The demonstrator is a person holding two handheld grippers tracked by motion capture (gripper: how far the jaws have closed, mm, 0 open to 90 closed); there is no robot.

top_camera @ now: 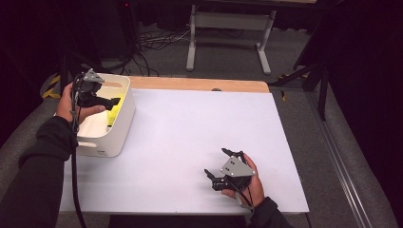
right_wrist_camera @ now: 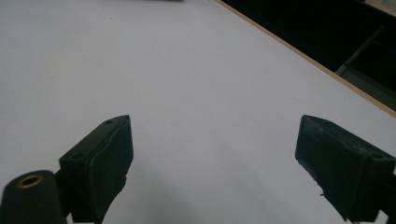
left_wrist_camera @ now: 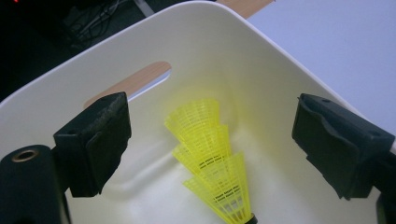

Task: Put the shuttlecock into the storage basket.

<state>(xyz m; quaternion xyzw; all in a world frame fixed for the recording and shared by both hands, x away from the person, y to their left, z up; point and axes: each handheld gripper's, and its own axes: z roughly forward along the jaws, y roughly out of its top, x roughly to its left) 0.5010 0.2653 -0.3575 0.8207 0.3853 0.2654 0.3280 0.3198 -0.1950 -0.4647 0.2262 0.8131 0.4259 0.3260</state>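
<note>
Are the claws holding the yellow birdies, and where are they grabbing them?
Nothing is held. The left claw hangs open over the yellow shuttlecocks in the white bin; the right claw is open above the table.

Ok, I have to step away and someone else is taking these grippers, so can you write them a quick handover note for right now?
Left gripper: open, jaws wide apart, held over the white bin at the table's left edge, holding nothing.
Right gripper: open, holding nothing, low over the white table near its front right.
Things: a nested stack of yellow shuttlecocks lies inside the bin, between the left jaws but not gripped.
Done: the shuttlecocks are in the bin.
Left: probably either grasp the stack or draw the left gripper away; the pictures do not settle which.
</note>
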